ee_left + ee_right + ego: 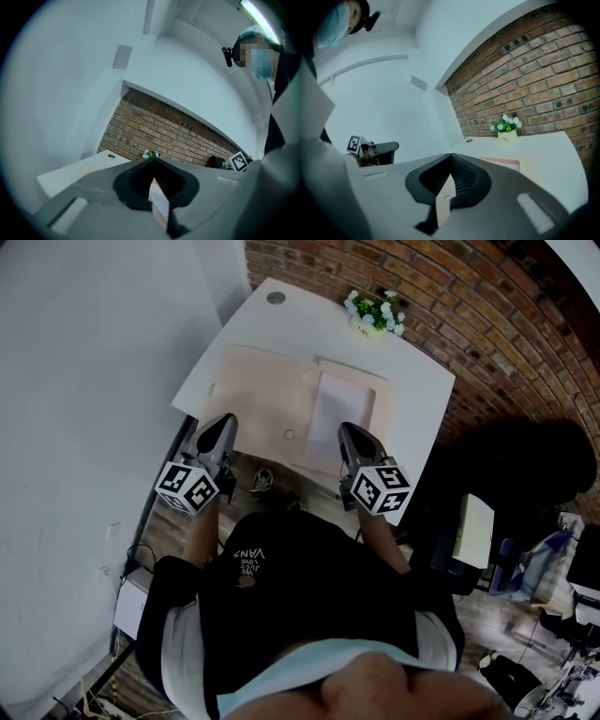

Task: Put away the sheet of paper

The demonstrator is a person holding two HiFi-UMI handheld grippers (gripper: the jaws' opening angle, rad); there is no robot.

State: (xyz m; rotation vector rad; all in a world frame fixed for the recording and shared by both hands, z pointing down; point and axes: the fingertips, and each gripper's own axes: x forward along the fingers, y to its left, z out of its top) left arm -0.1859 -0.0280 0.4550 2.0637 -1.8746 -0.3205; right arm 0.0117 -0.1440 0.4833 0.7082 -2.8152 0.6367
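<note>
A white sheet of paper lies flat on a pale pink desk mat on the white table, right of the mat's middle. My left gripper is over the table's near edge, left of the paper and apart from it, jaws shut with nothing held. My right gripper hovers at the paper's near end, also shut and empty. In the left gripper view the tips meet. The right gripper view shows the tips closed, with the paper ahead on the table.
A small pot of white flowers stands at the table's far edge against the brick wall. A round cable hole is at the far left corner. A white wall runs along the left. Dark clutter lies right.
</note>
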